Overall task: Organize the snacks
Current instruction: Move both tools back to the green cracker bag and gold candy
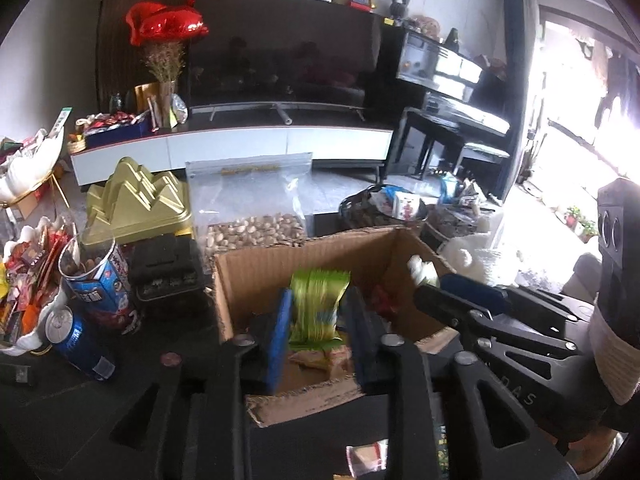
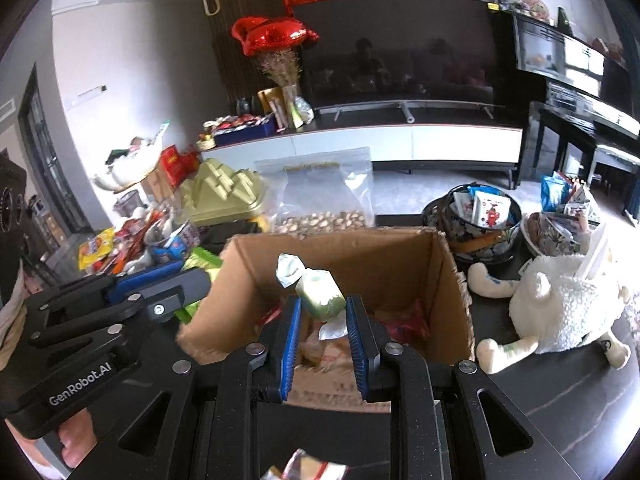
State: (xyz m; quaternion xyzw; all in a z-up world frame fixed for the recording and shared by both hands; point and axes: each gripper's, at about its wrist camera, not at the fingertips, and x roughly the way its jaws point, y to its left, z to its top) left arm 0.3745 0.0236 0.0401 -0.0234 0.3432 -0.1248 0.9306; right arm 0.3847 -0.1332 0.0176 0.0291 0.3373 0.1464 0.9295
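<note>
Left gripper [image 1: 318, 312] gripped a green-yellow snack packet [image 1: 316, 304] at frame center, over the cardboard box [image 1: 256, 276]. Right gripper [image 2: 323, 316] clamped a pale green wrapped candy [image 2: 318, 294], center frame, above same box.

Daylight blows out right edge of left wrist view; fisheye warps edges, black corners, slight blur.

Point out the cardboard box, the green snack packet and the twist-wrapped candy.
cardboard box [image 2: 360, 256]: right wrist view, inner back wall.
green snack packet [image 1: 316, 304]: left wrist view, packet's front face.
twist-wrapped candy [image 2: 320, 298]: right wrist view, pale green body.
</note>
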